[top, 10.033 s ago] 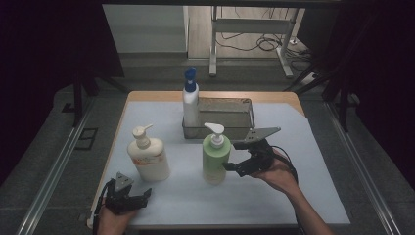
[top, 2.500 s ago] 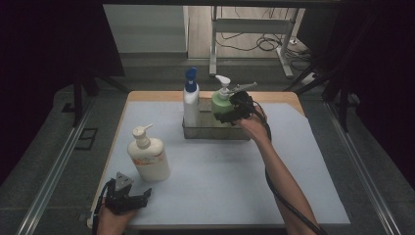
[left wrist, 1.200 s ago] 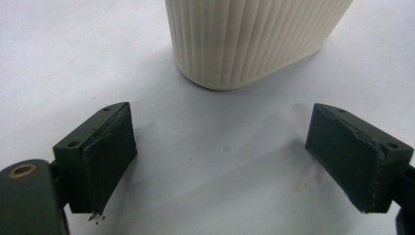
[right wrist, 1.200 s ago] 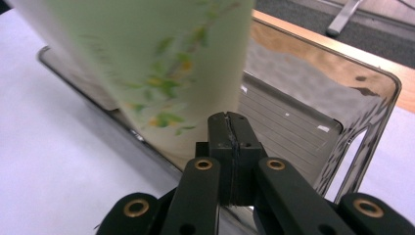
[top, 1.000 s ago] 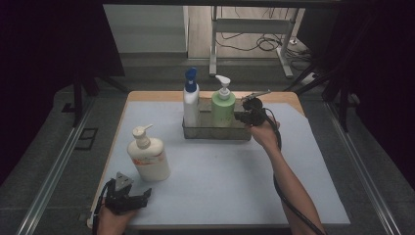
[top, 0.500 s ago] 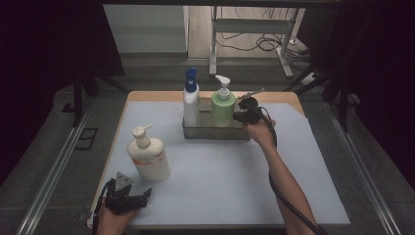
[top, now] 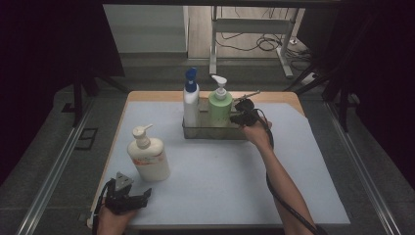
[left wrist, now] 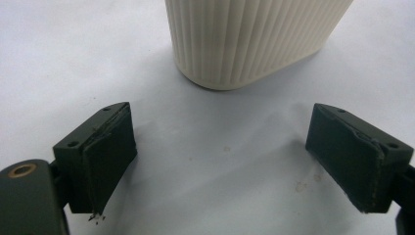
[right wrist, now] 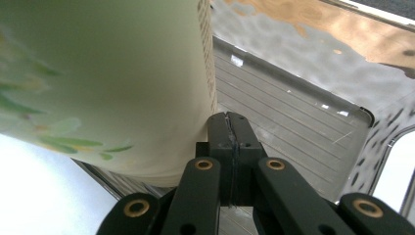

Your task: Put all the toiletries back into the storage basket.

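1. Green pump bottle [top: 219, 108]: stands upright in the metal caddy [top: 215, 131] at the far middle of the worktop [top: 220, 171], just right of the blue-capped bottle [top: 191, 100] that shares the caddy. Long axis vertical. Pump spout points toward the right of the high view, roughly at the right hand-held gripper [top: 241, 116].
2. Cream pump bottle [top: 148, 155]: stands upright on the near-left worktop, well apart from the caddy. Long axis vertical; spout points right and slightly away from the person.
3. Left hand-held gripper [top: 142, 195]: rests low at the near-left edge, jaws spread wide and holding nothing. In the left gripper view the ribbed base of the cream pump bottle [left wrist: 254, 39] sits just ahead of the open jaws, not between them.
4. Right hand-held gripper: lies just beside the green pump bottle at the caddy's right end. In the right gripper view its jaws are pressed together with nothing between them, their tips close against the bottle wall [right wrist: 107, 73]; whether they touch it cannot be told.
5. Handling note, judged: the step in hand appears to be seating the green bottle in the caddy. Draw the right hand-held gripper straight back and slightly up, clear of the caddy rim, so the closed tips do not drag the bottle wall or tip it against its neighbour.
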A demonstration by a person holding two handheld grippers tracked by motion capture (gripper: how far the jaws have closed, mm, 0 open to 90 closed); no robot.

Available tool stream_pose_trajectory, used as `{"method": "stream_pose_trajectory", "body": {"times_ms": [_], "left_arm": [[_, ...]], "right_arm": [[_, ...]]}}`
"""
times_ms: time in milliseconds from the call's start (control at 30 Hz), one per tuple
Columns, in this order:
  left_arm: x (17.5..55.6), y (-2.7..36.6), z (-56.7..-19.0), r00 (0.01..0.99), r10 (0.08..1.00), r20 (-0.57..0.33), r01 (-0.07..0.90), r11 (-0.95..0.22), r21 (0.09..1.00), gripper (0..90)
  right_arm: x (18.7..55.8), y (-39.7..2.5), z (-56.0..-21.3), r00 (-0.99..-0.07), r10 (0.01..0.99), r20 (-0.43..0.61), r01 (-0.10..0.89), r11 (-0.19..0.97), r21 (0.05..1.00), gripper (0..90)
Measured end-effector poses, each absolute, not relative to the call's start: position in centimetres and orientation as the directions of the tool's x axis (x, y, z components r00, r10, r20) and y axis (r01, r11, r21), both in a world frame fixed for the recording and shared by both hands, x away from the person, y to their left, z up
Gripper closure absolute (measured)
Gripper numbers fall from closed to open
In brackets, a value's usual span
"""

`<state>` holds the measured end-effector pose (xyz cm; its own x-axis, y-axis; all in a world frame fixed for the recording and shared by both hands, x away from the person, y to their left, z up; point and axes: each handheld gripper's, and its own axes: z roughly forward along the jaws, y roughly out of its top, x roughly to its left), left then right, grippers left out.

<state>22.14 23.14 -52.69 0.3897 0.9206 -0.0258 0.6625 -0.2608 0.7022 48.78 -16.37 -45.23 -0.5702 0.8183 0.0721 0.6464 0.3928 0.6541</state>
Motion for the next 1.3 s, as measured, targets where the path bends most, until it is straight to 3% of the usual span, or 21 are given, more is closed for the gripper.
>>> {"method": "stream_pose_trajectory", "body": {"times_ms": [1300], "left_arm": [[22.2,23.2,-52.7,0.390,0.921,-0.026,0.663,-0.261,0.701,10.8]], "right_arm": [[48.4,-13.5,-45.2,-0.605,0.793,0.071,0.632,0.424,0.648,89.9]]}}
